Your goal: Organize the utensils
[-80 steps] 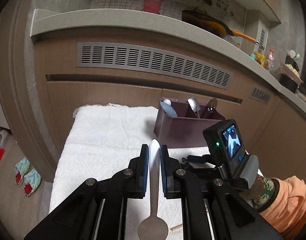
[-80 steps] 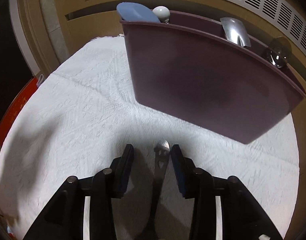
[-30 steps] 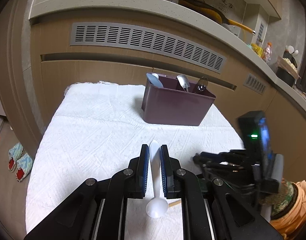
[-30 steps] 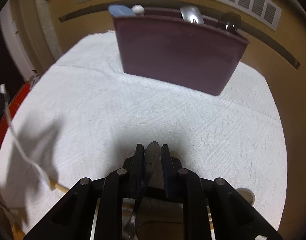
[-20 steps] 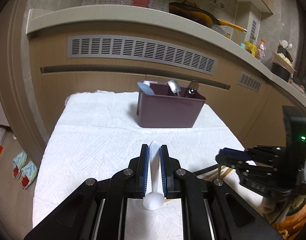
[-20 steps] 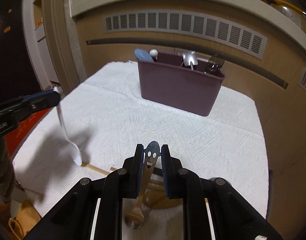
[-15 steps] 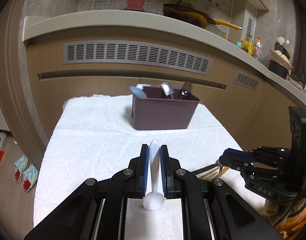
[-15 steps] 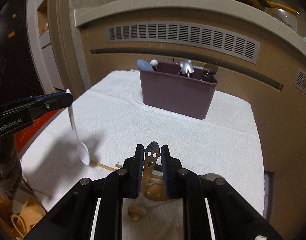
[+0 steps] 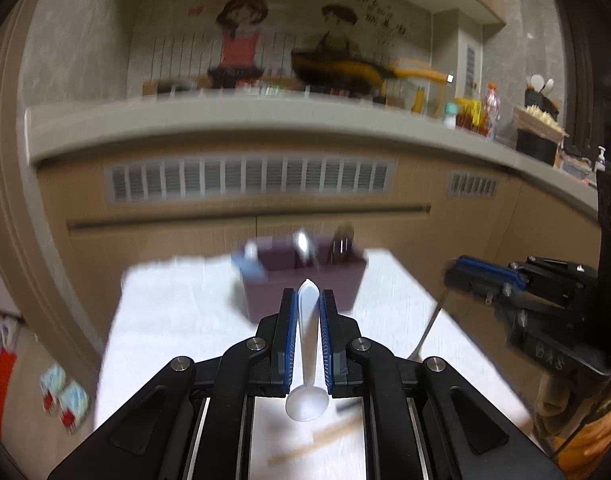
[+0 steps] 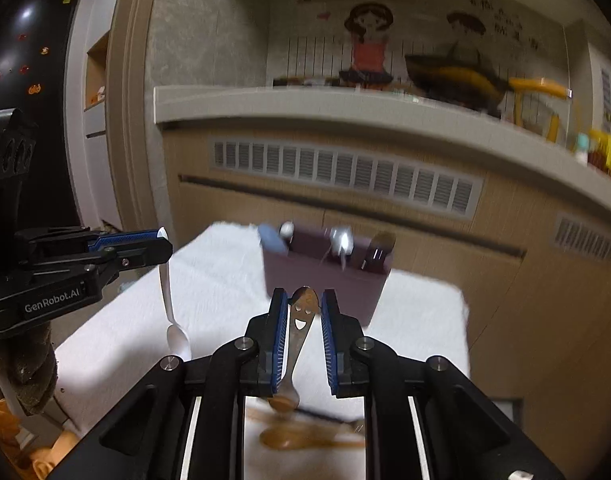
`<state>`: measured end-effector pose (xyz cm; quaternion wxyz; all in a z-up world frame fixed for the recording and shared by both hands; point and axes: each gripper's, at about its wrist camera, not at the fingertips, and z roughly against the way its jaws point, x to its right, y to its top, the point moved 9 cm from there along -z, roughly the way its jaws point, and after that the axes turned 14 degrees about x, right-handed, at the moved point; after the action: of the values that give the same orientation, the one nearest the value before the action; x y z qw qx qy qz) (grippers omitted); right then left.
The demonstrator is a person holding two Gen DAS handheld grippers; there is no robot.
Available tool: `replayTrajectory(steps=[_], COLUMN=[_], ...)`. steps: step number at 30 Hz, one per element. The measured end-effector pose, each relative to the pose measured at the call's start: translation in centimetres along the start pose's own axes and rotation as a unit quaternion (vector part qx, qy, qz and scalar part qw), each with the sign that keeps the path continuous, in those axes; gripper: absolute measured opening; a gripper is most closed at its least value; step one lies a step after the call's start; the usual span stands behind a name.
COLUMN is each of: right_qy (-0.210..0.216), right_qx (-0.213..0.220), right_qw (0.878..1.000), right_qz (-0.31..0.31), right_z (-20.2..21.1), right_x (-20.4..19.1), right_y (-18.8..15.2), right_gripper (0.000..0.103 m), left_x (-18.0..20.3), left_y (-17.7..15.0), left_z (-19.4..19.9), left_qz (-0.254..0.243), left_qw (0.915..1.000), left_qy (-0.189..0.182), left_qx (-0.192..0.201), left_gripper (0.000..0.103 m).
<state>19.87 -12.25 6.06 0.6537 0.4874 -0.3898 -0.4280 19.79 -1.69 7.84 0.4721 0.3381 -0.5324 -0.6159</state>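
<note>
My left gripper is shut on a white plastic spoon, held by the handle with the bowl hanging down toward me. My right gripper is shut on a metal spoon with a smiley face cut-out, bowl hanging down. Both are held high above the white cloth. The maroon utensil holder stands at the far side of the cloth with several utensils in it; it also shows in the right wrist view. The left gripper and its white spoon show at left in the right wrist view.
Wooden spoons and chopsticks lie on the cloth's near edge below my grippers. A wooden cabinet front with a vent grille and a grey countertop stand behind the table. Slippers lie on the floor at left.
Both grippers have risen and tilted up, each with its spoon, so the holder now looks lower and farther away. The view is motion blurred.
</note>
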Motion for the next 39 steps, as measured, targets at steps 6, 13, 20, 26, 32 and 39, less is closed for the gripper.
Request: replayTrajectory(steps=[6,13,20,26,32,39], right_qy=[-0.036,-0.013,0.008,-0.008,-0.076,-0.072], right_qx=[0.067,0.004,-0.129,-0.219,-0.267,-0.279], right_qw=[0.997,1.0,0.99,0.971,0.955,0.956], right_qz=[0.017,0.0,-0.054,-0.094,-0.102,-0.055], right_z=[-2.3,-6.0,-11.4,-16.7,-20.4,-21.4], right_x=[3.3,5.2,4.8,2.1,1.9,0.8], right_y=[10.3,6.8,-6.2,-14.2,-17.7,-18.3], right_gripper=[0.0,0.0,0.008,0.025,0.025,0.016], left_x=[-0.8,-2.9,-4.4,-5.5,-7.7,-8.7], left_y=[8.5,6.7,-2.7,-6.5,-8.2,-8.8], left_z=[-4.4,-8.3,-8.7,-7.4,-6.8,-6.8], left_qz=[-0.009,0.021,0.025,0.029,0.052,0.071], left_qw=[0.9987,0.9994,0.999,0.9983,0.997,0.9958], left_qy=[0.006,0.002,0.021,0.023,0.024,0.021], left_qx=[0.05,0.025,-0.031,-0.045,-0.052,-0.053], left_gripper=[0.012,0.012,0.012,0.012,0.012,0.012])
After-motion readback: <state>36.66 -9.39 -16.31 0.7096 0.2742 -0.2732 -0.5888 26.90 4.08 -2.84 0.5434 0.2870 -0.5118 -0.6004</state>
